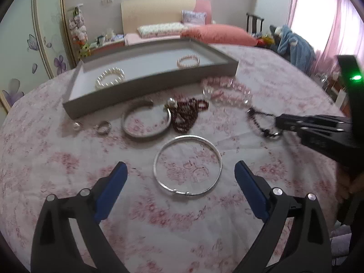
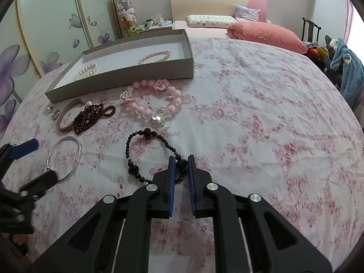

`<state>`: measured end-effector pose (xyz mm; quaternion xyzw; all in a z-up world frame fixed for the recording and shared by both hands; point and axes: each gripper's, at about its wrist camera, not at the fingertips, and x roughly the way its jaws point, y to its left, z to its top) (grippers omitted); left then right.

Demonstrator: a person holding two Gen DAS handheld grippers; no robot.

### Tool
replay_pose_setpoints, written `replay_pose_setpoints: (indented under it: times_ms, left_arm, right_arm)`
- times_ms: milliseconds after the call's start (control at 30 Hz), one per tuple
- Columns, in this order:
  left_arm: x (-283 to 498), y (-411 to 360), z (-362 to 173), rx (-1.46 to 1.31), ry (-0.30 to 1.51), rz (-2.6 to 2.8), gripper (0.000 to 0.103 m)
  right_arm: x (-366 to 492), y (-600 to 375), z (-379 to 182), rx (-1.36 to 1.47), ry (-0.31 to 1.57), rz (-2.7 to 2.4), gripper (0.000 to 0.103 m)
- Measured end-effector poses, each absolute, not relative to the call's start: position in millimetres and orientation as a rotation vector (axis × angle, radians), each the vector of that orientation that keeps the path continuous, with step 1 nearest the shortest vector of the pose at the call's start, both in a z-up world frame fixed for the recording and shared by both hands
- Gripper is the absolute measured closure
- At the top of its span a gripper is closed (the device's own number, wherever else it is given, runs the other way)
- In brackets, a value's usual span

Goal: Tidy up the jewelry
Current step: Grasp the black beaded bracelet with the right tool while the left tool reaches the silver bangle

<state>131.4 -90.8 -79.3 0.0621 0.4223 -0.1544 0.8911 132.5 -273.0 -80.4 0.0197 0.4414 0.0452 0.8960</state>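
On the floral sheet lies a thin silver bangle [image 1: 188,137], and my left gripper [image 1: 180,170] stands open around it with neither blue pad touching it. The right wrist view shows the same bangle [image 2: 79,152] with the left gripper [image 2: 44,160] at the left edge. My right gripper [image 2: 180,161] is shut on a black bead bracelet [image 2: 147,133], pinching its near side while the rest lies on the sheet. From the left wrist view the right gripper [image 1: 282,122] holds that bracelet [image 1: 259,122] at the right. A grey tray [image 1: 147,88] holds a white pearl bracelet [image 1: 110,77] and a pinkish one [image 1: 188,61].
In front of the tray [image 2: 118,84] lie a pink bead bracelet with flowers [image 2: 154,104], a dark red bead strand [image 2: 91,116], a silver cuff [image 2: 66,118] and two small rings [image 1: 103,127]. Pillows and a headboard are behind. A chair with a blue garment [image 2: 348,72] stands at right.
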Motion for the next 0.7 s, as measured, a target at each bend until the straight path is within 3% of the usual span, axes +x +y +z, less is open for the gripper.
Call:
replay_pose_setpoints:
  times_ms: [267, 333, 700]
  left_arm:
    - [149.4, -102.1, -93.8, 0.139, 0.938, -0.25, 0.013]
    - [150.1, -100.1, -91.4, 0.134, 0.921, -0.244, 0.032]
    - [144.3, -32.3, -88.6, 0.096, 0.924, -0.141, 0.031]
  right_arm:
    - [131.4, -272.4, -80.0, 0.049, 0.915, 0.11, 0.091]
    - [132.0, -268.1, -80.0, 0.049, 0.917, 0.119, 0.091]
    - [135.5, -226.6, -78.6, 0.019, 0.922, 0.229, 0.091]
